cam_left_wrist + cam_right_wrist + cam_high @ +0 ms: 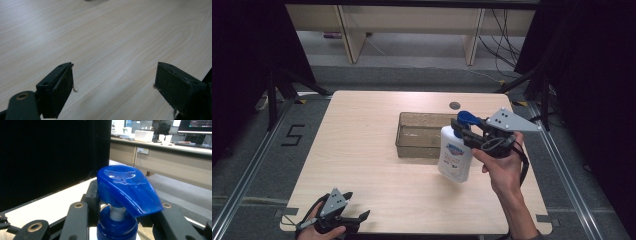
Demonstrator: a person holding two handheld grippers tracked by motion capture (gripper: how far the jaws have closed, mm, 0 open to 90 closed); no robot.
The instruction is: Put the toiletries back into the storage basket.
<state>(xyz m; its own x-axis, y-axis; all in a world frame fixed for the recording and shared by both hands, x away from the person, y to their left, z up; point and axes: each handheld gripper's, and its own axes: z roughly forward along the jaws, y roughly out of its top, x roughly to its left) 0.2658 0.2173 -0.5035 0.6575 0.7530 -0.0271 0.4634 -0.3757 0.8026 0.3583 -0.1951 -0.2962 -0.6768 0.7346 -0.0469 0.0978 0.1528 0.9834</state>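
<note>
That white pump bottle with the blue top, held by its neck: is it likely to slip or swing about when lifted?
The right gripper clamps the pump bottle just under its blue pump head, so the collar probably stops it slipping down. The body hangs tilted below the jaws, so it may swing. The smooth plastic looks stiff; how full or heavy it is cannot be told.

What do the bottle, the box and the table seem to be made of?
Bottle: probably plastic, with a smooth white body, a printed label and a glossy blue pump that reflects light.
Box: probably clear, brownish plastic, since the table shows through its walls.
Table: pale wood or a wood-look laminate, matte, with fine grain lines.
</note>
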